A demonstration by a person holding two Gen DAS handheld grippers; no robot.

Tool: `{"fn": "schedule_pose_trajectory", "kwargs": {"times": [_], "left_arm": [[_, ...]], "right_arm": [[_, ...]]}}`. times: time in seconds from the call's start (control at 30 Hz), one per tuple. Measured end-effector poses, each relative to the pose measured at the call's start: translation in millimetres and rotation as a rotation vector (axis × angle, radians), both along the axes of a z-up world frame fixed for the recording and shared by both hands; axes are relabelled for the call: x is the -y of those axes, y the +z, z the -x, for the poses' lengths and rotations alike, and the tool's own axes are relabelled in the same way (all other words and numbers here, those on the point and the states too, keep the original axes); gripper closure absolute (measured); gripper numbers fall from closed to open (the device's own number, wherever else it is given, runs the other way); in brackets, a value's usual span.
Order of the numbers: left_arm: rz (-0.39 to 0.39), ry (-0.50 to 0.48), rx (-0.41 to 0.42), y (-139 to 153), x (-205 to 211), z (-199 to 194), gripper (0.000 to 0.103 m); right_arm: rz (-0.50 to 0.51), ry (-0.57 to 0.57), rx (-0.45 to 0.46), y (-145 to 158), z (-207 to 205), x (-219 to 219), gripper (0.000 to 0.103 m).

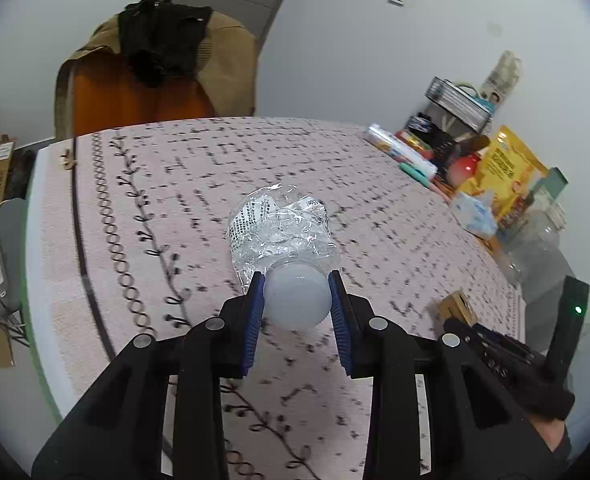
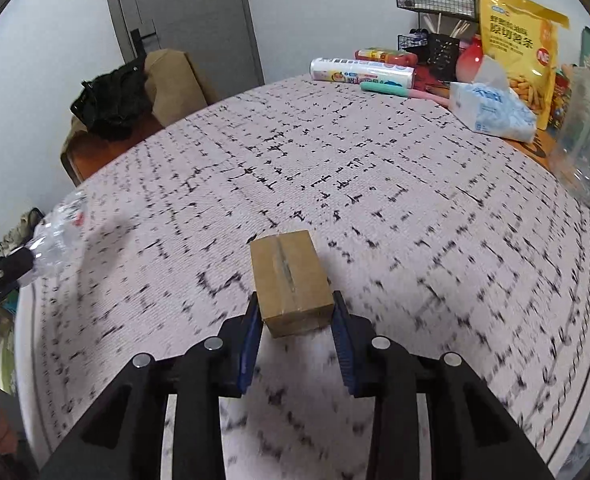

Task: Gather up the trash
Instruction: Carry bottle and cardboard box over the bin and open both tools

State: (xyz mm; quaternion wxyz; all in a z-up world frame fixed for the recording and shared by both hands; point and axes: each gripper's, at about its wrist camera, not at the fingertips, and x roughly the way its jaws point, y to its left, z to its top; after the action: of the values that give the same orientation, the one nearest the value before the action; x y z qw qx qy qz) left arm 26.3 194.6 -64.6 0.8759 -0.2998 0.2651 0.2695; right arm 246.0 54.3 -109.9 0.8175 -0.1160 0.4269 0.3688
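Your left view shows the left tongs (image 1: 297, 294) closed partway on the white cap end of the crushed bottle (image 1: 281, 234), blue pads touching both sides, bottle out over the worktop (image 1: 135, 200). The right view catches only that bottle's clear body (image 2: 57, 236) at its left edge. There, your right tongs (image 2: 295, 312) grip the box (image 2: 291, 280) by its near end, pads on both sides. Left view barely shows the box (image 1: 457, 306), beside the right tongs (image 1: 475, 330).
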Motion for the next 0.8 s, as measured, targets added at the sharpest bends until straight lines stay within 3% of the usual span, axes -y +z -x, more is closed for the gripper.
{"fn": "schedule_pose_trajectory", "kwargs": {"times": [0.27, 0.43, 0.8], "left_arm": [[0.008, -0.104, 0.033, 9.7, 33.3, -22.7, 0.071], [0.012, -0.171, 0.051, 16.6, 53.7, -35.9, 0.071], [0.001, -0.343, 0.057, 24.6, 114.9, -67.5, 0.071]], "right_arm": [[-0.082, -0.043, -0.002, 29.2, 31.3, 60.4, 0.070], [-0.132, -0.125, 0.004, 43.2, 40.3, 109.5, 0.070], [-0.184, -0.325, -0.003, 45.6, 49.8, 214.6, 0.070]]}}
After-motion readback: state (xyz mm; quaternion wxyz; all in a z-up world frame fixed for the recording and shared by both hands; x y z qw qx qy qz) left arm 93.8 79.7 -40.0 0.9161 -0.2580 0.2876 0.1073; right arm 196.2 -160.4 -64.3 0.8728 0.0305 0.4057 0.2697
